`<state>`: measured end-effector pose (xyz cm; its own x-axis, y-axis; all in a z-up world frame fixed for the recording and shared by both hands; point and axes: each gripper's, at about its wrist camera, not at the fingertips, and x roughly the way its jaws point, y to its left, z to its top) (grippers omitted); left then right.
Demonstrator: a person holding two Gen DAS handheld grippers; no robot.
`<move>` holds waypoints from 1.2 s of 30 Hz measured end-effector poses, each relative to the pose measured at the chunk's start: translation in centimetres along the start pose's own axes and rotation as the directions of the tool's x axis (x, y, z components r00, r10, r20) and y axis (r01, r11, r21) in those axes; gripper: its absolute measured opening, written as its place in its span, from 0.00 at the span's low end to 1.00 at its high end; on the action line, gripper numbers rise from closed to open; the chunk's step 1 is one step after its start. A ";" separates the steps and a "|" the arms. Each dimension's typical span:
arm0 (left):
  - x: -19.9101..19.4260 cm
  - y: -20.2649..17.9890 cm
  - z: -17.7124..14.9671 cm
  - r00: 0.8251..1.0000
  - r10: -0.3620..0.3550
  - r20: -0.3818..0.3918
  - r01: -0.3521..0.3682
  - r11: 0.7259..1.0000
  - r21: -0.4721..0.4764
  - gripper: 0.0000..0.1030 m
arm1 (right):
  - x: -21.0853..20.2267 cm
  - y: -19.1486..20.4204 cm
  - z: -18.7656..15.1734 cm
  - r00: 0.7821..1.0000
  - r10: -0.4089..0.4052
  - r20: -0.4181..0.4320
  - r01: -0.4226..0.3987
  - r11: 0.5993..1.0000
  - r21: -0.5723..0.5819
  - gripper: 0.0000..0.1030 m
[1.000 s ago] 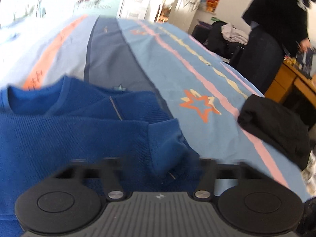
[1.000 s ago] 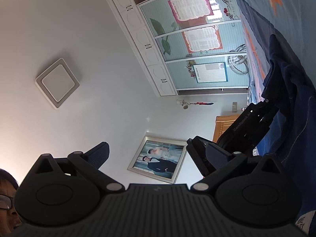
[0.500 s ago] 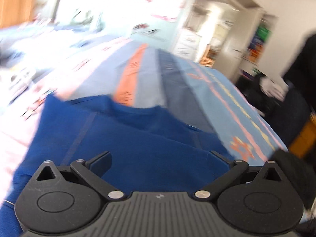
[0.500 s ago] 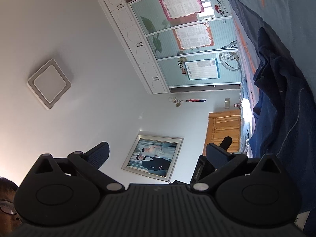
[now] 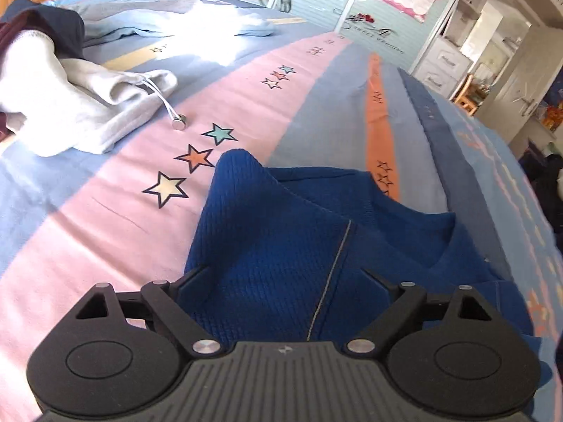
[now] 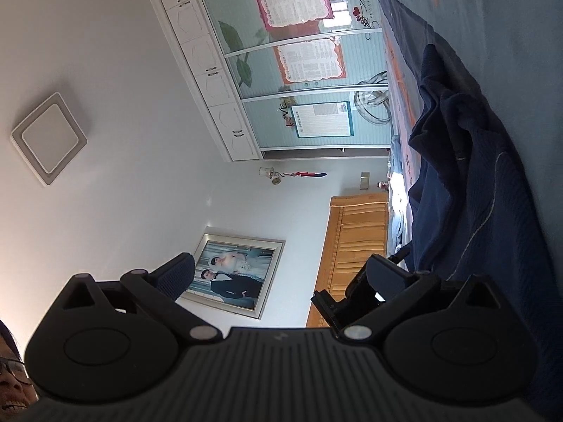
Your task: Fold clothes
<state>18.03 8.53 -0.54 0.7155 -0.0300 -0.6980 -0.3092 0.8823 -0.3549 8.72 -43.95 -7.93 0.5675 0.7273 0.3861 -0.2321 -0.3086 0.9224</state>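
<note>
A blue knit sweater [image 5: 316, 232] lies partly folded on the striped, star-printed bedspread [image 5: 105, 232]. My left gripper [image 5: 281, 277] is open just above the sweater's near part, fingers spread to either side of a grey seam line. In the right wrist view the camera is rolled sideways: the sweater [image 6: 475, 183] shows dark along the right edge. My right gripper [image 6: 281, 274] is open and empty, pointing at the wall and ceiling. The left gripper's body shows behind its right finger.
A white-grey hoodie [image 5: 70, 105] with a drawstring lies at the far left of the bed, by dark clothing [image 5: 42, 24]. A wooden headboard [image 6: 355, 246], a framed photo [image 6: 235, 274] and wardrobe doors [image 6: 302, 81] lie beyond. A person's face [image 6: 10, 379] shows at lower left.
The left gripper has opened, letting go of the blue sweater cuff, and has swung left over the sweater. The right gripper has stayed open and shifted only slightly.
</note>
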 end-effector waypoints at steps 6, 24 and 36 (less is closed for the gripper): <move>-2.1 -0.1 1.5 0.997 -0.019 0.081 0.025 0.997 -0.078 0.90 | -0.2 0.0 0.0 1.000 0.005 0.006 -0.005 1.000 0.002 1.00; -0.7 -2.8 1.4 0.995 0.061 0.074 -0.066 0.995 0.073 0.85 | -0.3 -0.2 0.2 1.000 -0.011 0.011 0.011 1.000 -0.001 1.00; 0.5 -5.0 -0.9 0.991 0.122 0.052 -0.129 0.978 0.167 0.85 | -0.7 0.2 0.6 0.999 0.003 0.034 -0.003 1.000 -0.004 1.00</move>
<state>19.34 3.68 0.30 0.7040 0.1018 -0.7029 -0.2899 0.9447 -0.1534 8.70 -44.91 -8.04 0.5929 0.7052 0.3889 -0.2370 -0.3088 0.9211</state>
